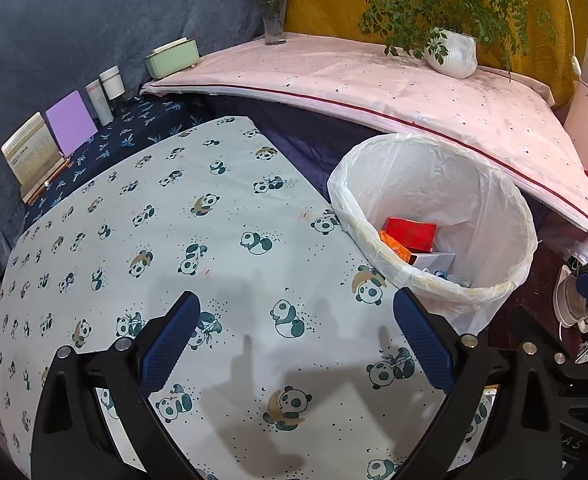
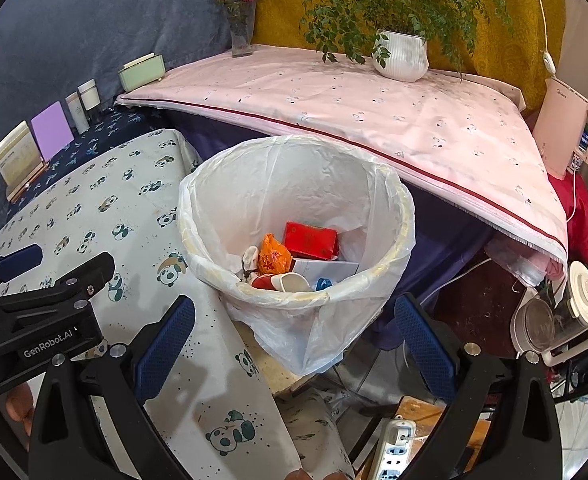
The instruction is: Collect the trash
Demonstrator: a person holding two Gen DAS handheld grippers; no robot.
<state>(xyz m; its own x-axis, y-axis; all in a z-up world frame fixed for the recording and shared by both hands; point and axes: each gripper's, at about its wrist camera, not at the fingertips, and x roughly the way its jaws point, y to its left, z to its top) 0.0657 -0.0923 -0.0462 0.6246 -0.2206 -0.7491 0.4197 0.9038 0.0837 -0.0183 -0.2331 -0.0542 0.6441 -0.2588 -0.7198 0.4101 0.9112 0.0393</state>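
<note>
A bin lined with a white plastic bag (image 1: 510, 216) (image 2: 398, 216) stands at the right edge of the panda-print table. Inside lie a red box (image 2: 310, 240) (image 1: 410, 232), an orange wrapper (image 2: 271, 258), a white box (image 2: 326, 270) and a red-and-white cup (image 2: 281, 282). My left gripper (image 1: 296, 320) hovers open over the panda cloth (image 1: 173, 240), left of the bin, with nothing between its blue pads. My right gripper (image 2: 294, 322) hangs open just in front of the bin, holding nothing. The left gripper's body (image 2: 41, 300) shows at the left of the right wrist view.
A pink-covered table (image 1: 374, 92) behind carries a potted plant (image 1: 452, 54) and a flower vase (image 1: 274, 20). Along the left wall stand a green box (image 1: 171, 58), bottles (image 1: 105, 92), a purple card (image 1: 71, 122) and a booklet. A kettle (image 2: 554, 316) and power strip (image 2: 394, 448) sit low right.
</note>
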